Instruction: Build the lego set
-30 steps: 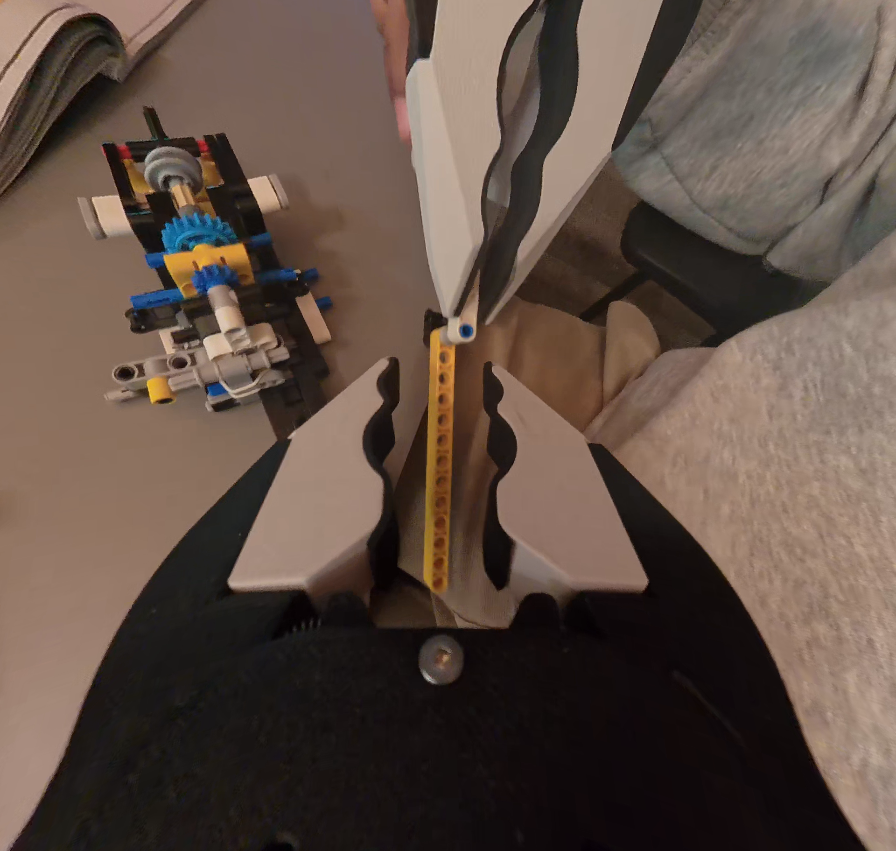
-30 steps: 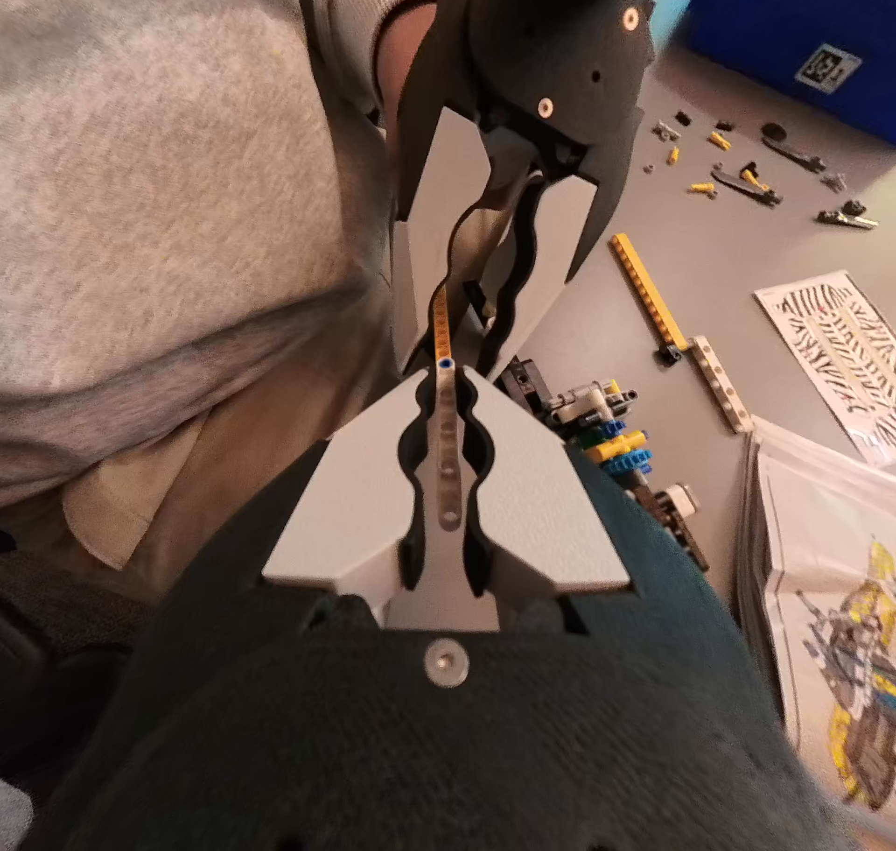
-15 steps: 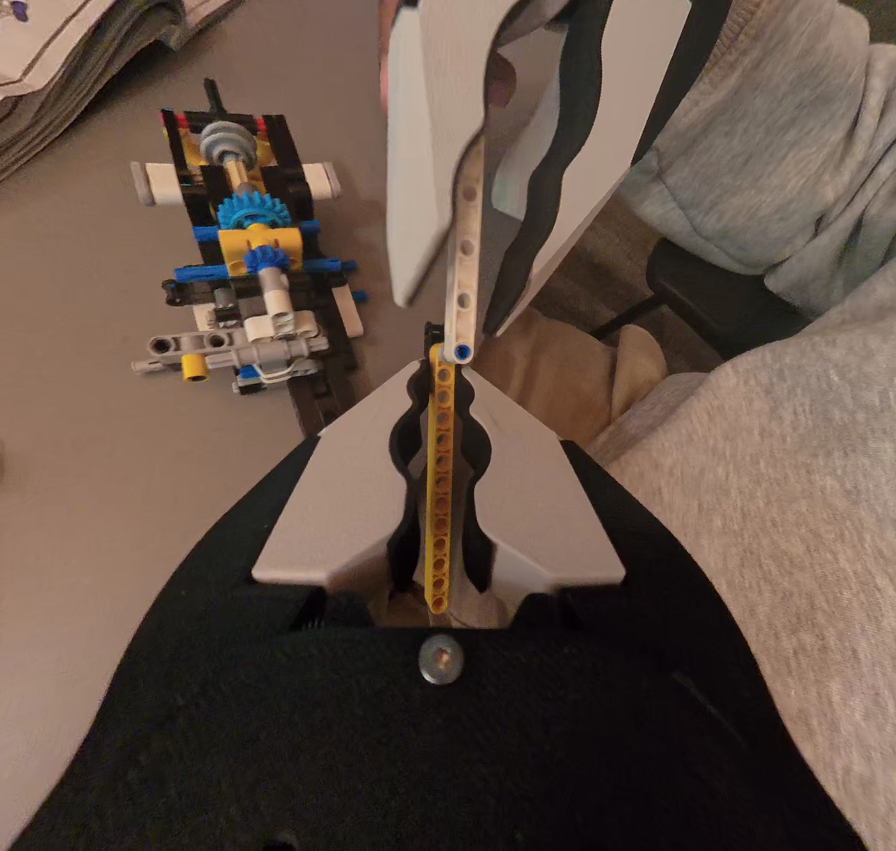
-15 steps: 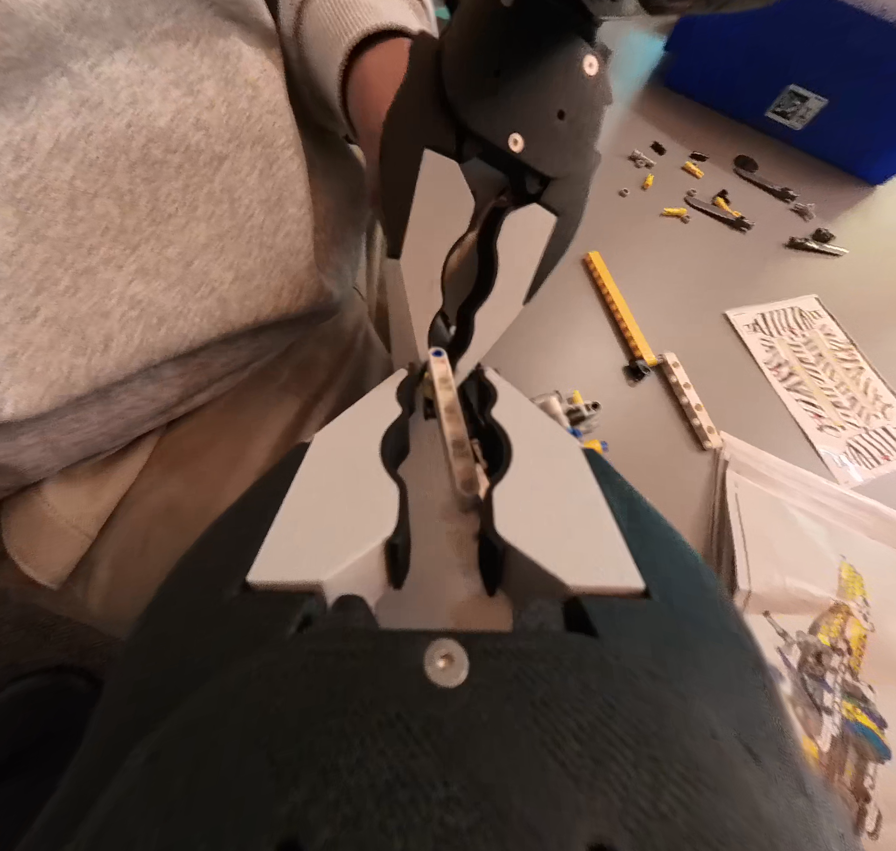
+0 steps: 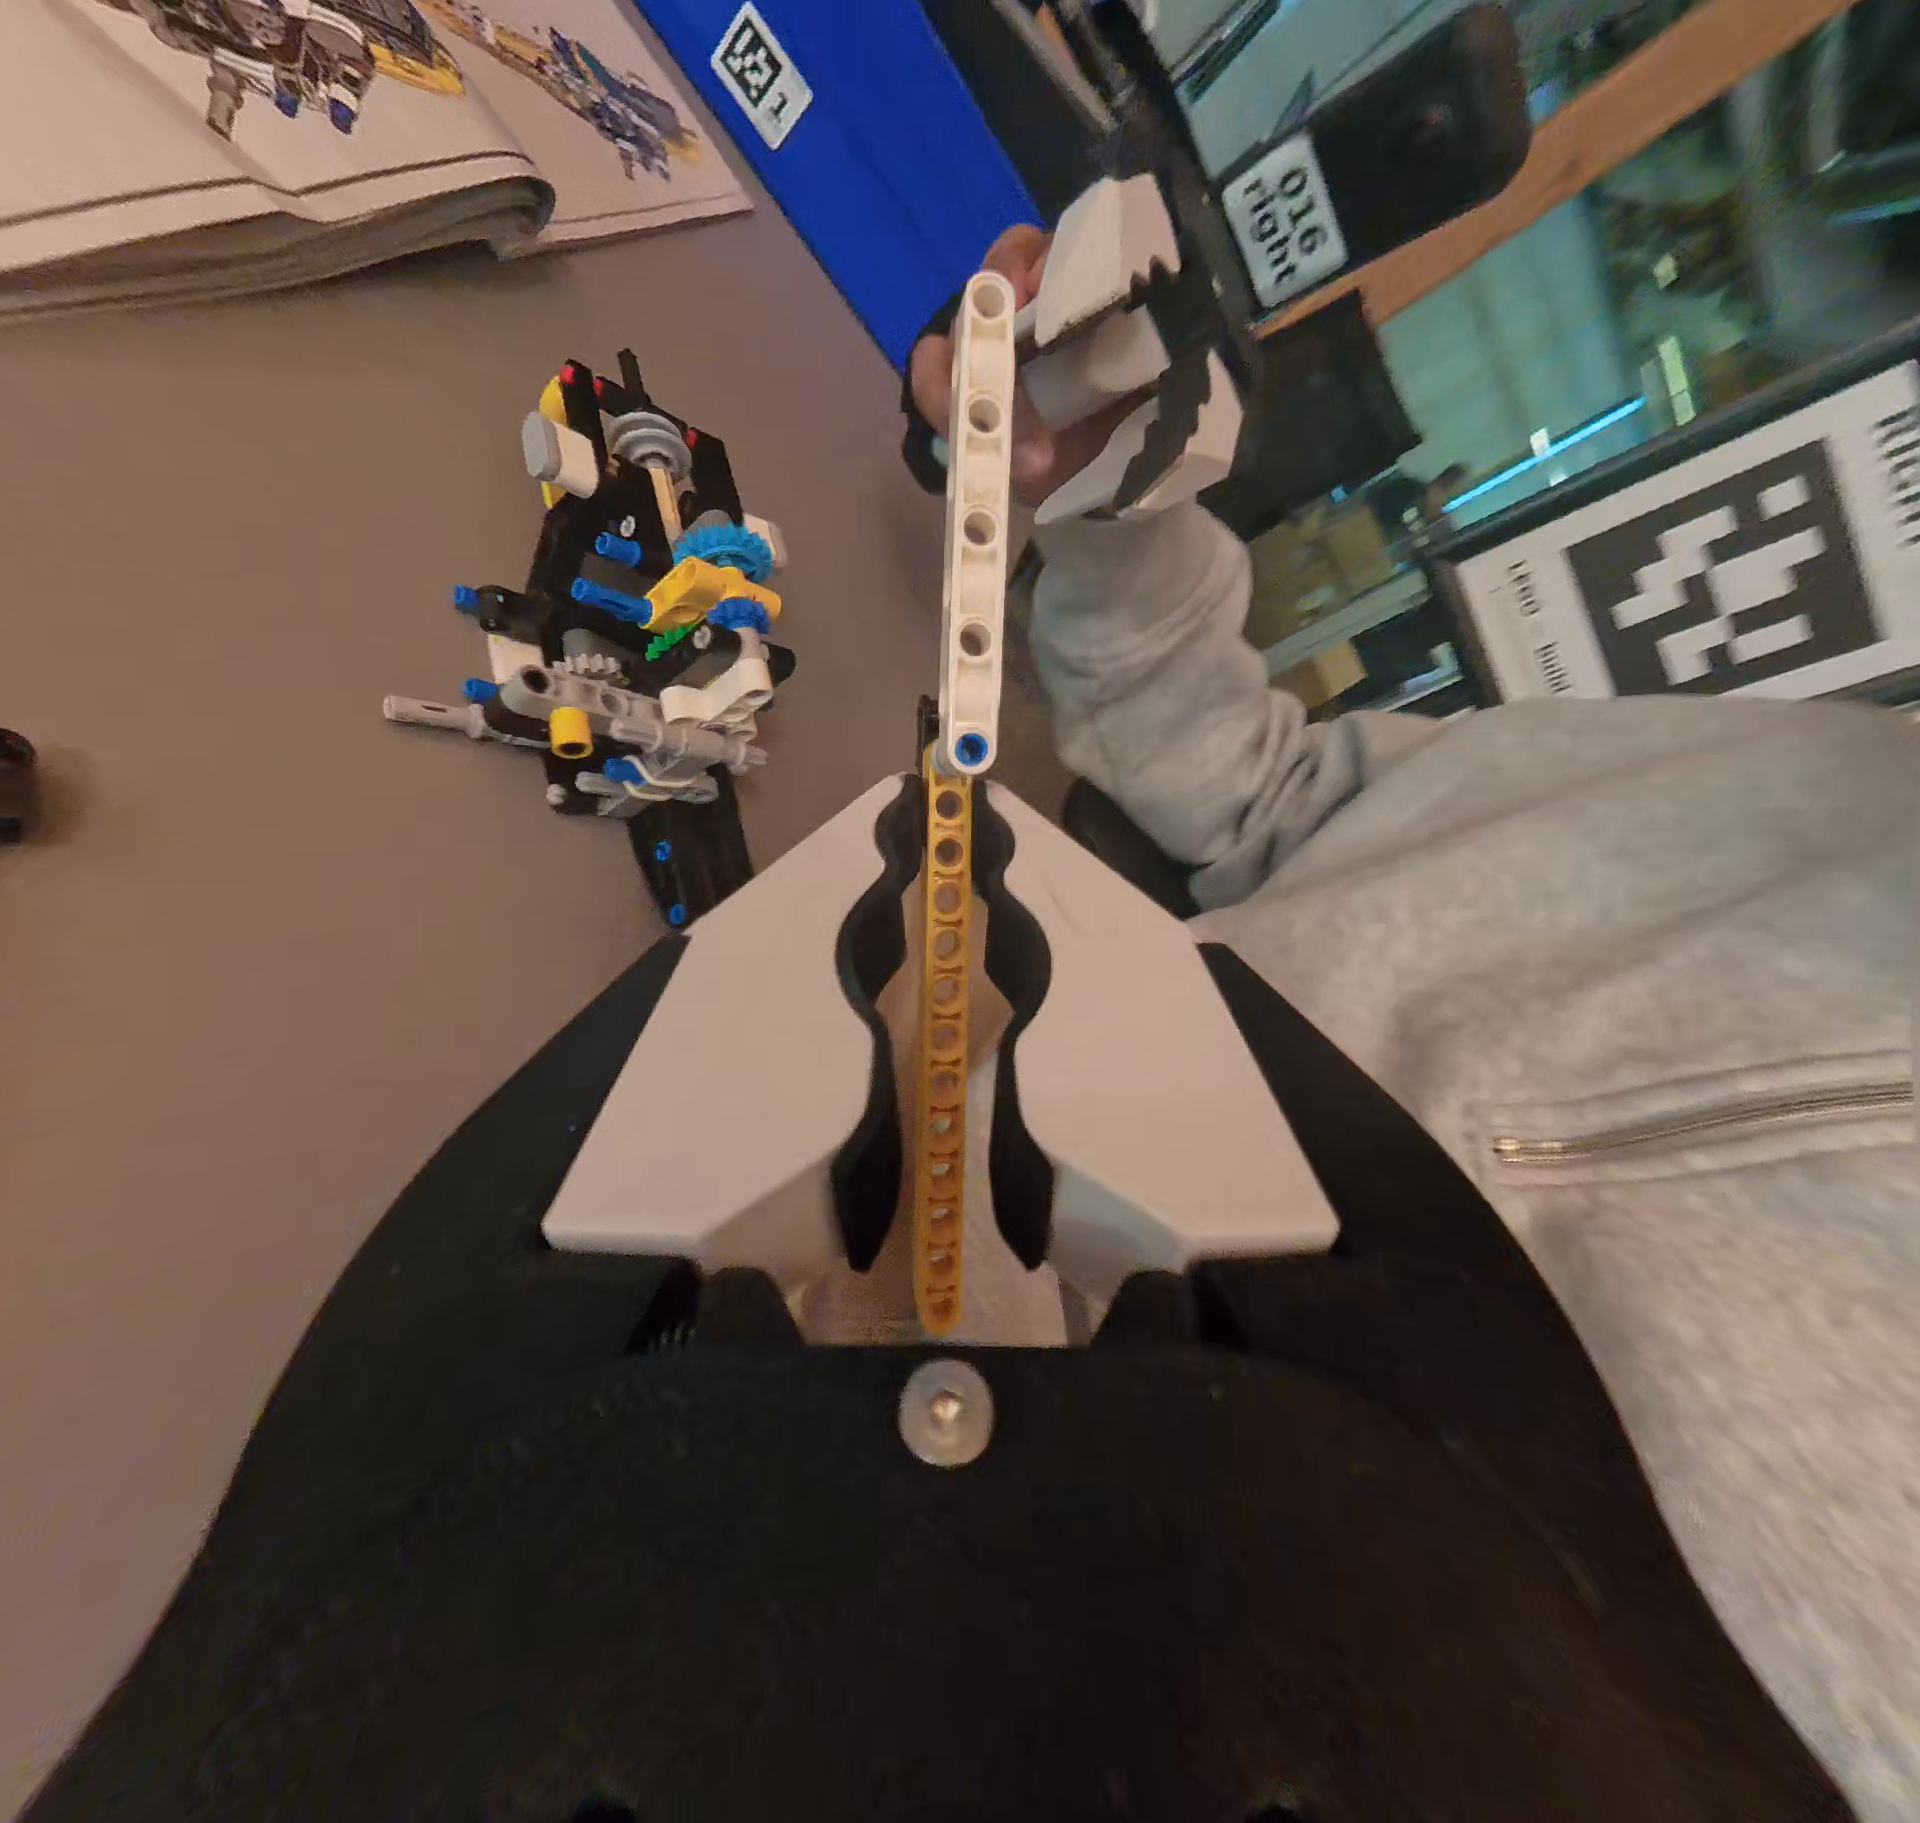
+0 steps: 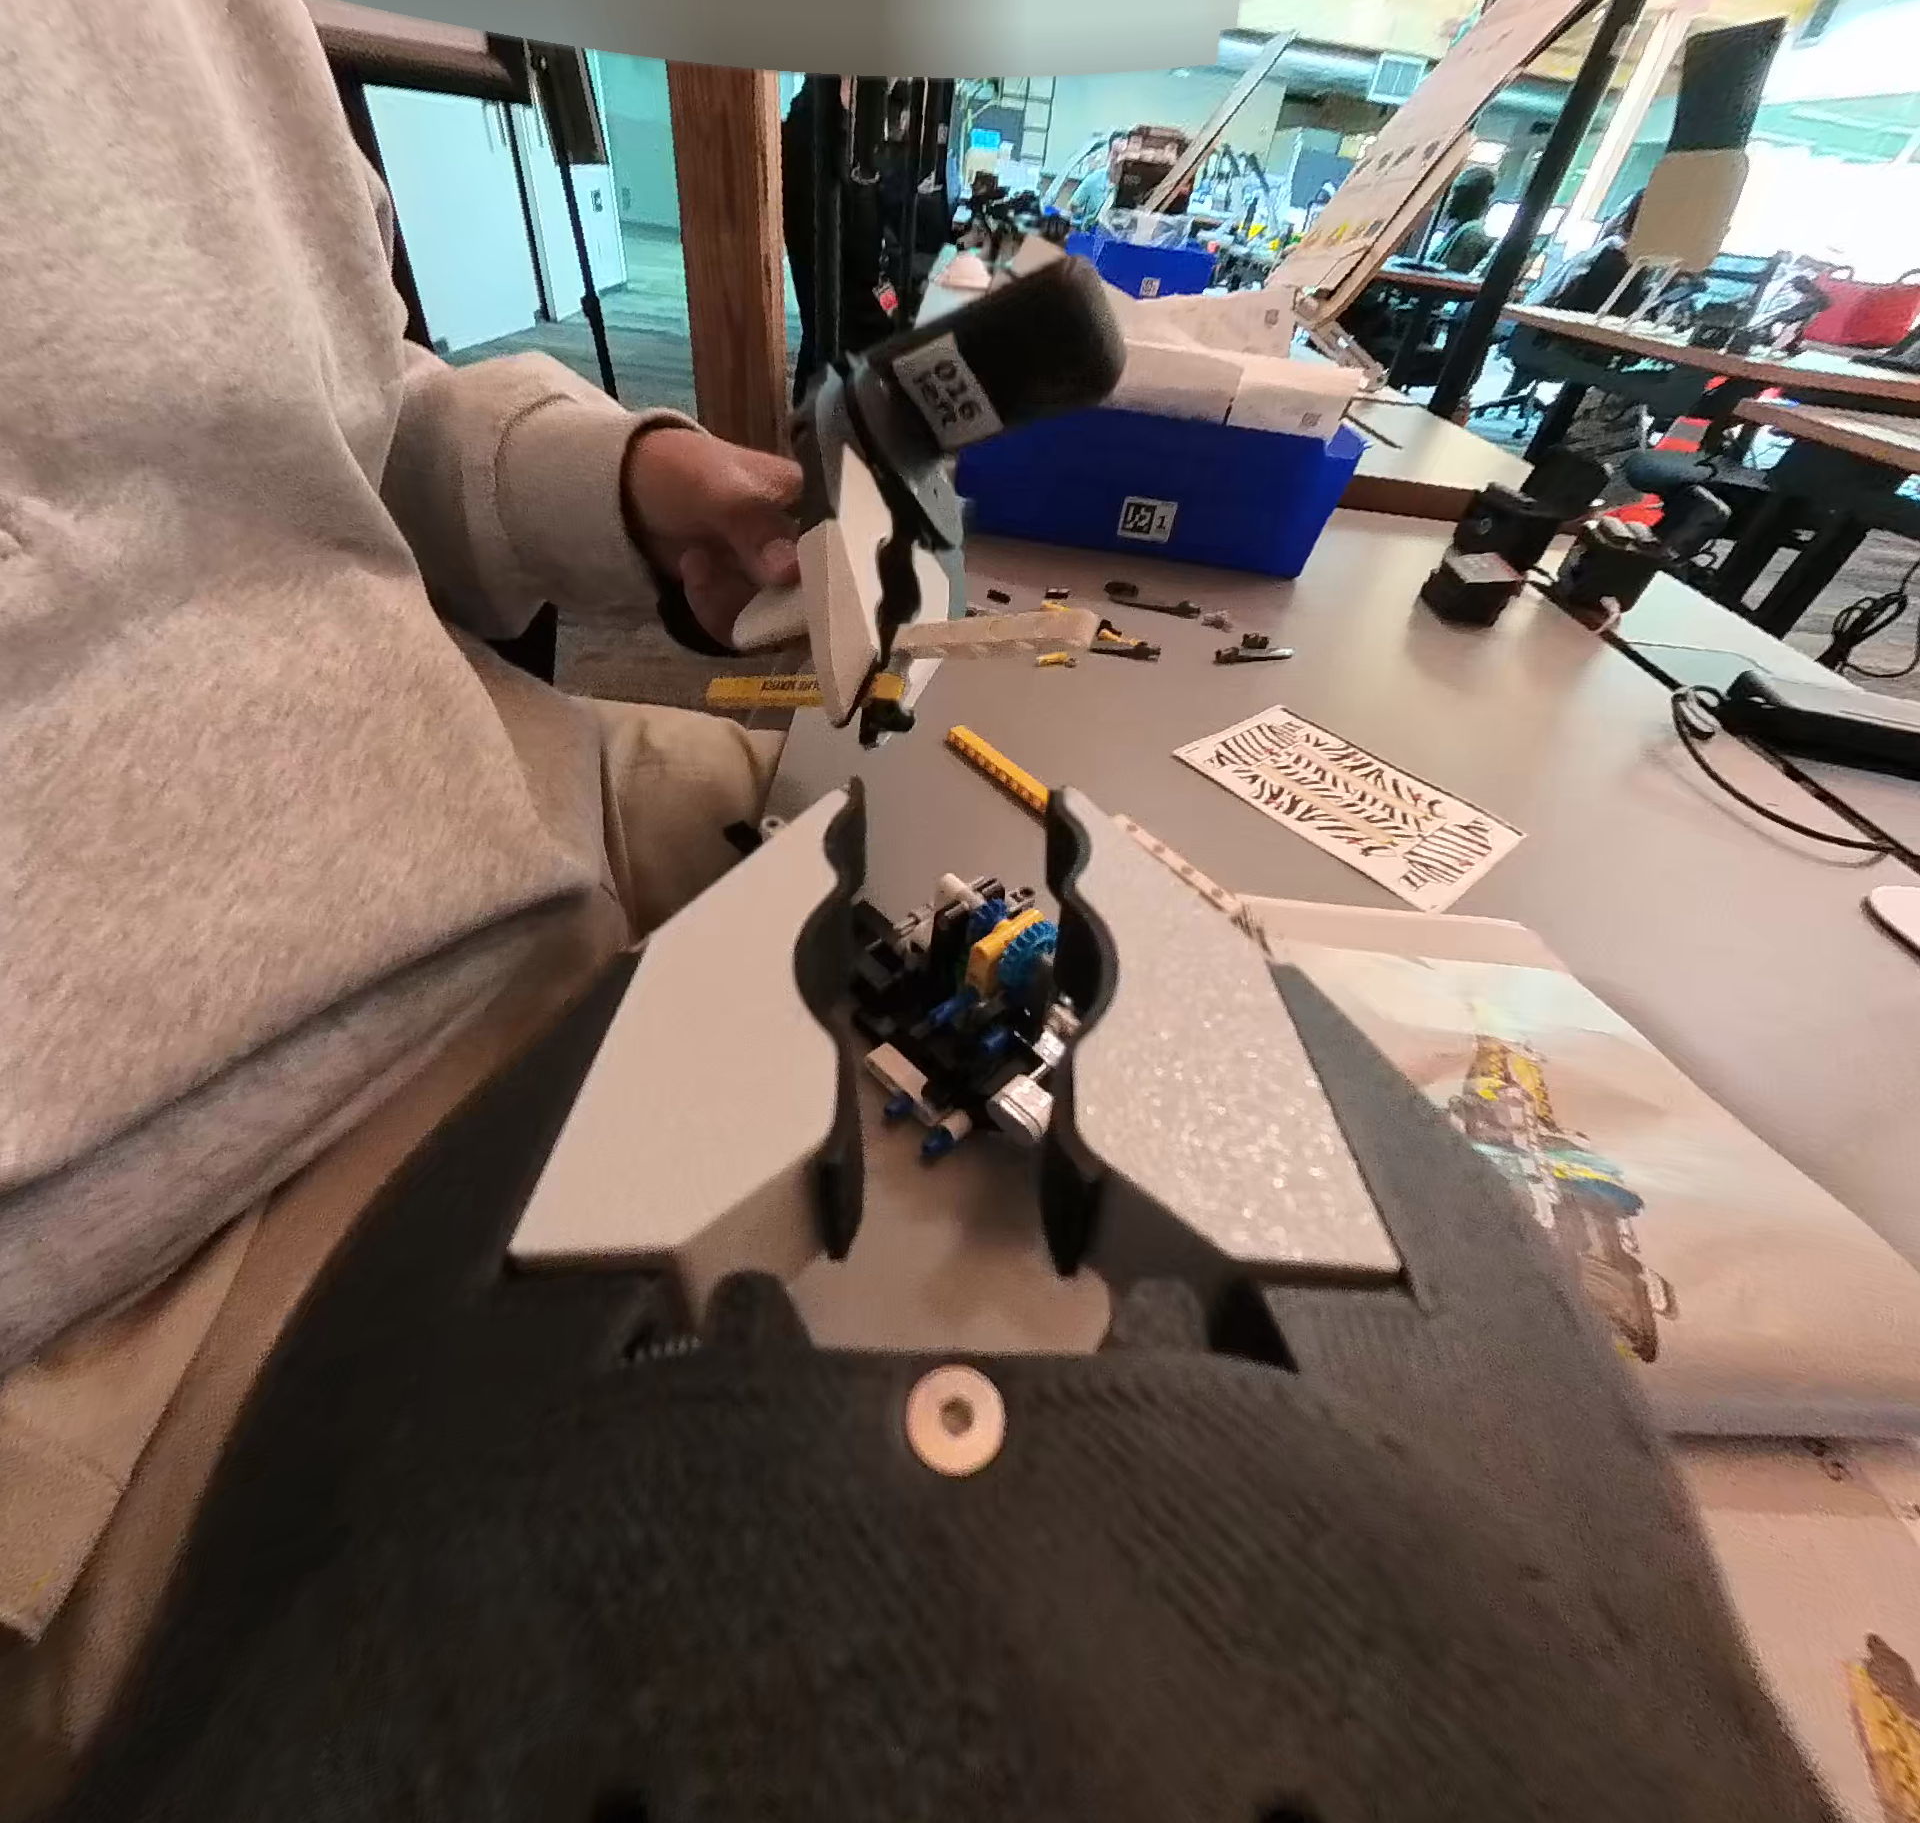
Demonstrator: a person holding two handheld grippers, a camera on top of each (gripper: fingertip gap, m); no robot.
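L gripper [image 5: 940, 807] is clamping the yellow beam [image 5: 943, 1035], w/ the white beam [image 5: 977, 526] pinned on its tip, sticking up toward 12. R gripper [image 6: 956, 817] is hanging w/ jaws wide, empty, above the half-built model [image 6: 961, 1025]. Next, prob. lining the beam pair up w/ the model at 10 o'clock
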